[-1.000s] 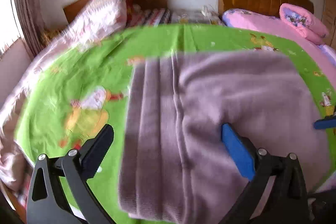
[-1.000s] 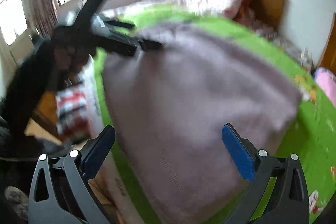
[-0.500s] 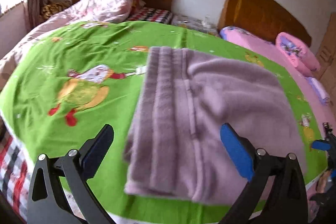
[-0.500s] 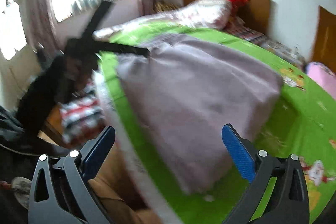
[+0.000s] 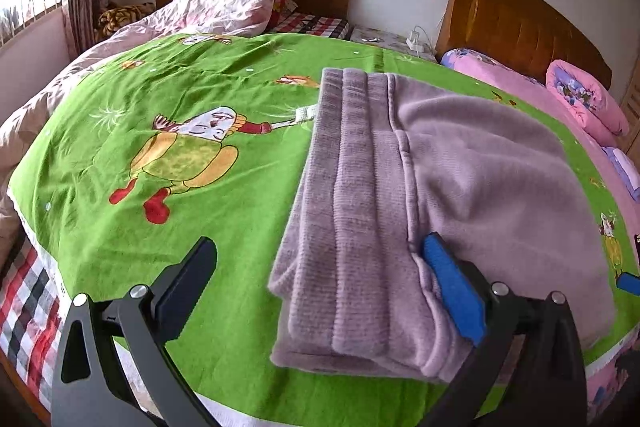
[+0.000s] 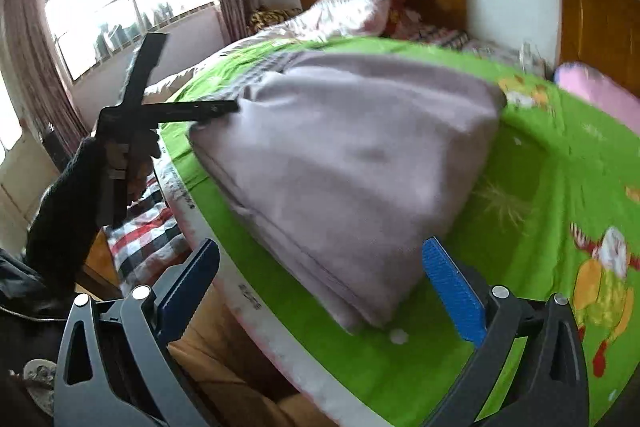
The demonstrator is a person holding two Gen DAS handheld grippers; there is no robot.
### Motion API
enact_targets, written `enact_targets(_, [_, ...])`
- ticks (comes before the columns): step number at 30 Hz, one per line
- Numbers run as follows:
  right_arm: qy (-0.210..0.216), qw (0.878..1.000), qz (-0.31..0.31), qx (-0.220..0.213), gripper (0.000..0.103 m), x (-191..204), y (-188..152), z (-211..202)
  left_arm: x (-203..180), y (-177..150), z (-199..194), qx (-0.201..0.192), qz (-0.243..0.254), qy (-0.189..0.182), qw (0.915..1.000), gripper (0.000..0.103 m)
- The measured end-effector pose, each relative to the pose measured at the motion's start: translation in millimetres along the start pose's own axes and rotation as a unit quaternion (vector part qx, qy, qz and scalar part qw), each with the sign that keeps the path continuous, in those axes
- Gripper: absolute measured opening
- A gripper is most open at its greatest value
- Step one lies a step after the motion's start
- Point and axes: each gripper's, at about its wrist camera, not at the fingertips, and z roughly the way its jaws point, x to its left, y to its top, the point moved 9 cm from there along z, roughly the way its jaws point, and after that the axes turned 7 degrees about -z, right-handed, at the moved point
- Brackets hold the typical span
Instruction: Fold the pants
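On the left we see our left gripper, its 2 fingers spread wide and holding nothing, poised above the near edge of the bed. Under it lies the green cartoon sheet, with a checked blanket showing at the bed's lower left edge. Moving right, the mauve pants lie folded into a thick stack on the sheet, ribbed waistband layers along the left side and the smoother fold to the right; the blue pad of the left gripper sits just above the stack's near corner. Further right is a pink quilt on the neighbouring bed. Our right gripper is likewise spread wide and holds nothing, near the pants' corner, and its blurred view shows a dark-sleeved hand holding the other tool.
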Motion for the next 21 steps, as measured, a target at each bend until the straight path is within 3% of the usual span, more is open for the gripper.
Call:
enact_targets(6, [-0.002,0.998,-0.049,0.042,0.099,15,-1,38,-2,-3,-2,0.000,0.002,-0.002,1.0000,0.102])
enact_targets(10, [0.016,0.998,-0.030,0.046,0.099,9,-8,32,1,-4,3,0.006,-0.006,-0.013,0.9999,0.102])
enact_targets(12, [0.005,0.999,-0.017,0.040,0.098,7,-7,27,3,-3,-1,0.003,-0.011,-0.010,0.9999,0.102])
enact_targets(14, [-0.025,0.999,0.001,0.022,0.098,5,-2,16,-1,2,-19,-0.036,0.008,0.019,0.9991,0.102])
enact_targets(18, [-0.086,0.995,0.014,-0.045,0.098,3,5,-16,-19,2,-70,-0.128,0.048,0.071,0.9881,0.102])
enact_targets(21, [-0.144,0.986,0.034,-0.075,0.098,2,-1,-31,-32,-5,-95,-0.164,0.046,0.085,0.9817,0.102])
